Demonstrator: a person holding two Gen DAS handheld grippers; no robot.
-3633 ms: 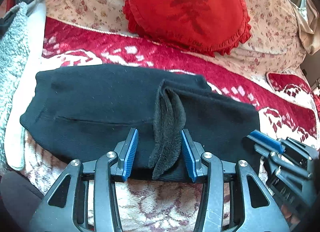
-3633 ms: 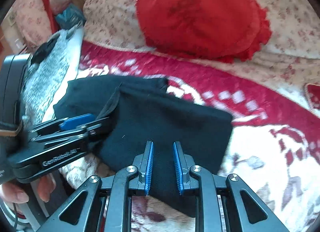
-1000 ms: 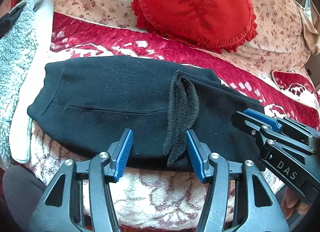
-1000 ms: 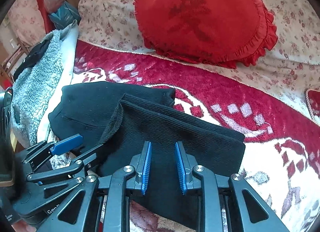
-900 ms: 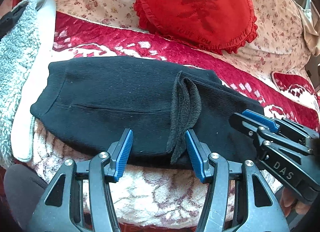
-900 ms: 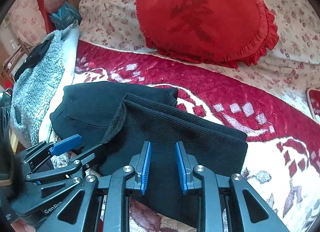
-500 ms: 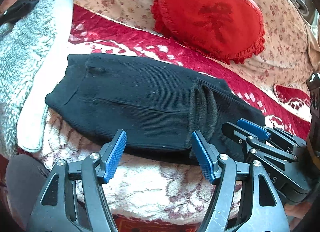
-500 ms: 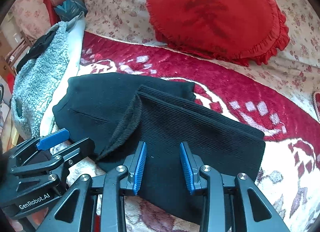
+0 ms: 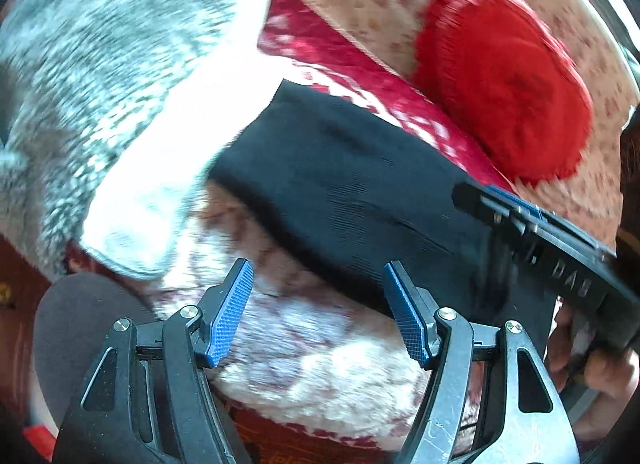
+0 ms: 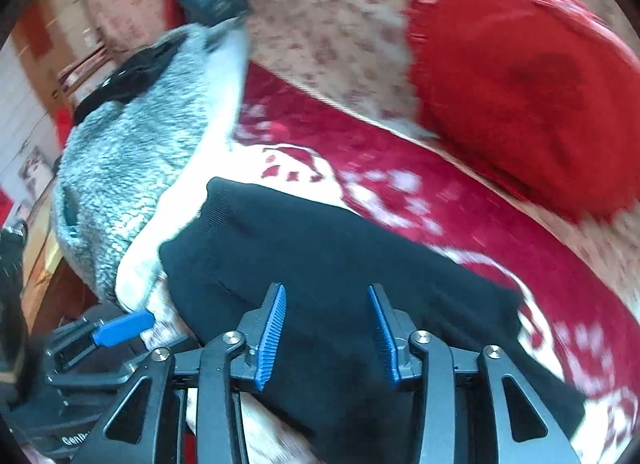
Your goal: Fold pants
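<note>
The black knit pants lie folded in a long band on the red and white sofa cover; they also fill the lower middle of the right wrist view. My left gripper is open and empty, hovering over the cover just off the pants' near edge. My right gripper is open and empty, low over the middle of the pants. The right gripper's body shows at the right of the left wrist view. The left gripper's blue finger tip shows at the lower left of the right wrist view.
A red heart-shaped cushion leans on the floral sofa back. A grey and white fleece blanket is heaped over the left arm of the sofa, touching the pants' left end. Both views are motion-blurred.
Both grippers have swung left towards the pants' left end and their jaws have opened wider. The upright fold ridge between the left fingers is no longer in view.
</note>
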